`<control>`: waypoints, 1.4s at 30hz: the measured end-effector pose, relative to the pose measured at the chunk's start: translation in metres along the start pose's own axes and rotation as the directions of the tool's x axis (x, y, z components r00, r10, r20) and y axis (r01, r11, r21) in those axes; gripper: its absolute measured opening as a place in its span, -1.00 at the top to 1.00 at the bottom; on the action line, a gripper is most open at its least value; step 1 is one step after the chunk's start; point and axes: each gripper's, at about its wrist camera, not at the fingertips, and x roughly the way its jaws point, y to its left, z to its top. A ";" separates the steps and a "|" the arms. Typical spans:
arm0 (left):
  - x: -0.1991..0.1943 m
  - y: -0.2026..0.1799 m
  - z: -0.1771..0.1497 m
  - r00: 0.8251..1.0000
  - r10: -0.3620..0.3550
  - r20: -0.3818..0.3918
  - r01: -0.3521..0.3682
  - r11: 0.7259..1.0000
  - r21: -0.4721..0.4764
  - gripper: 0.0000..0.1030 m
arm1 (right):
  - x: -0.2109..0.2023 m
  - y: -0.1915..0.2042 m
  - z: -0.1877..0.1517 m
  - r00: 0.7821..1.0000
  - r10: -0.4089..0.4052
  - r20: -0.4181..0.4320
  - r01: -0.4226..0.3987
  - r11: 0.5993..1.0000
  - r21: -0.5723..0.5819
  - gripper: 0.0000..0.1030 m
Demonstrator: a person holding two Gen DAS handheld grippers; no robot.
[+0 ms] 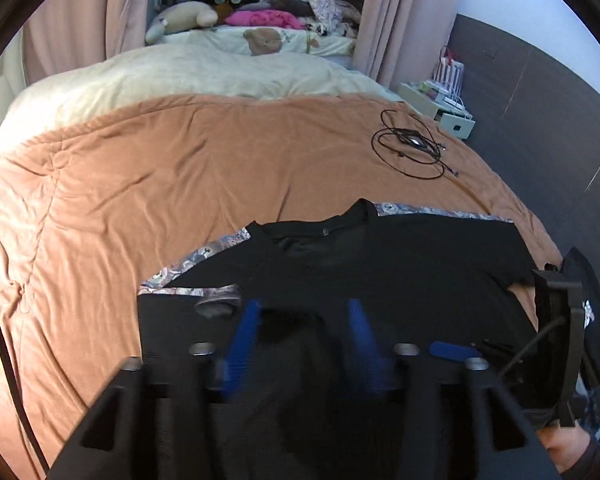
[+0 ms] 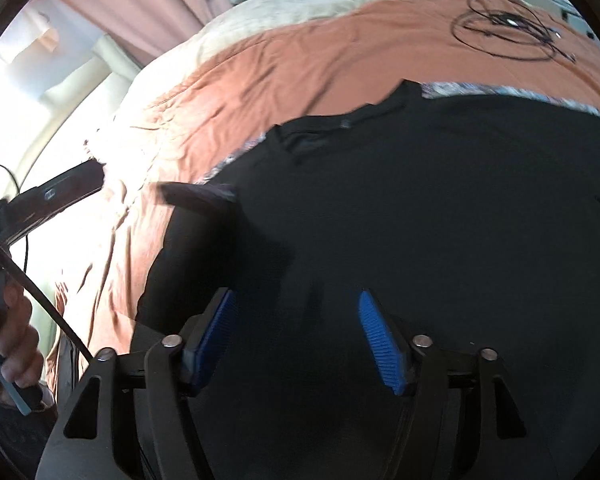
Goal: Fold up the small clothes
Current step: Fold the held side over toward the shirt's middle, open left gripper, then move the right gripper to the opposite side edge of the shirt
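Black T-shirt (image 1: 380, 264) flat on orange quilt (image 1: 180, 184); left gripper (image 1: 304, 320) and right gripper (image 2: 296, 320) released, nothing between pads.

Left claw (image 1: 306, 312) and right claw (image 2: 298, 308) both gape, empty.

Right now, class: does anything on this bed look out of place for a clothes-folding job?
Yes. A loose coil of black cable lies on the orange blanket, beyond the black shirt. It is no garment and sits on the folding surface. The shirt itself lies spread flat; nothing looks damaged.
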 end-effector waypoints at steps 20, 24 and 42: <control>0.013 0.104 -0.082 0.976 0.157 -0.153 -0.179 0.973 -0.144 -0.08 | 0.059 0.023 0.007 0.997 -0.044 -0.057 0.039 0.995 -0.090 -0.26; 0.029 0.118 -0.102 0.962 0.171 -0.212 -0.207 0.965 -0.160 -0.08 | 0.073 0.031 0.007 0.996 -0.071 -0.061 0.064 0.992 -0.112 -0.23; 0.031 0.075 -0.084 0.952 0.206 -0.225 -0.232 0.968 -0.094 -0.08 | 0.013 0.015 -0.003 0.979 -0.193 0.071 0.201 0.971 -0.132 -0.22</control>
